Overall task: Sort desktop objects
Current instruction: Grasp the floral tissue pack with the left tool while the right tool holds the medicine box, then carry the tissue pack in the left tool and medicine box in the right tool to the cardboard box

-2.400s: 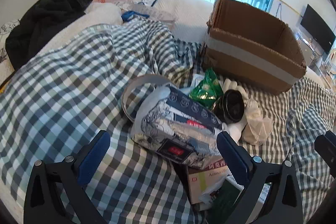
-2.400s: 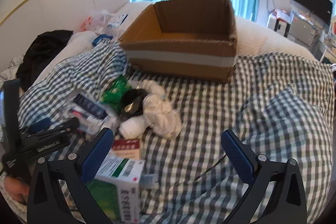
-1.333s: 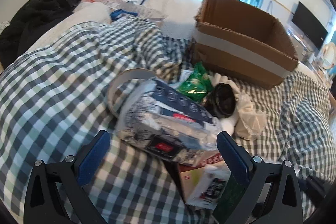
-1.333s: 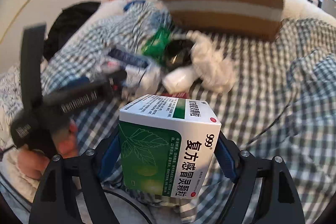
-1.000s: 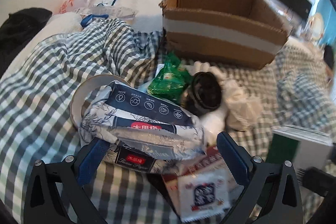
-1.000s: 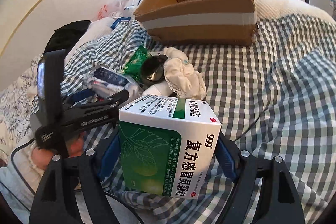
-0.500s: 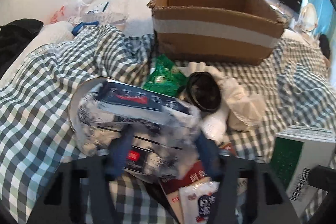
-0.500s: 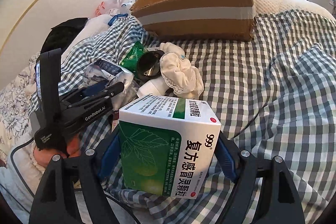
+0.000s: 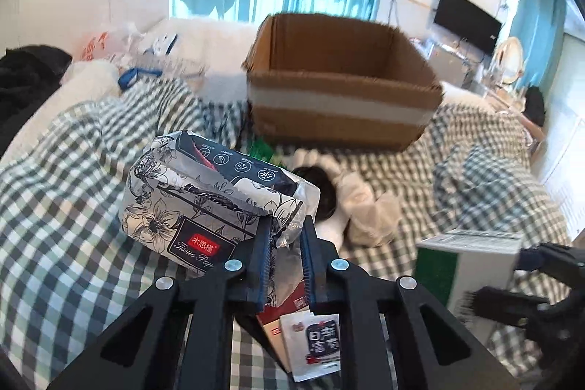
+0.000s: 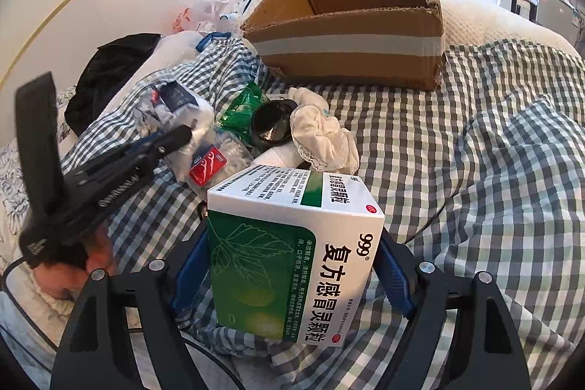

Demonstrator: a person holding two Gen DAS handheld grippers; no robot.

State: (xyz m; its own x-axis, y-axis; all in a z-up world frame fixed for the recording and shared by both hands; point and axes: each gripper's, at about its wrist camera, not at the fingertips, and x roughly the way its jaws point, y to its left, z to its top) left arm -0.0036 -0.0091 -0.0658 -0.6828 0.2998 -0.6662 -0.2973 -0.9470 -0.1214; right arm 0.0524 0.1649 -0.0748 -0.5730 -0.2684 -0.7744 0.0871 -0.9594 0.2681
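Note:
My left gripper is shut on the corner of a black-and-white floral tissue pack and holds it lifted above the checked bedspread. The pack also shows in the right wrist view, held by the left gripper. My right gripper is shut on a green-and-white medicine box, held above the bed; the box also shows in the left wrist view. An open cardboard box stands behind the pile.
On the bedspread lie a green packet, a black round lid, white cloth, a red-labelled floss pack and sachets. Black clothing and bags lie at the far left.
My left gripper has closed on the tissue pack and lifted it off the bed. My right gripper still holds the medicine box, raised since it was picked up.

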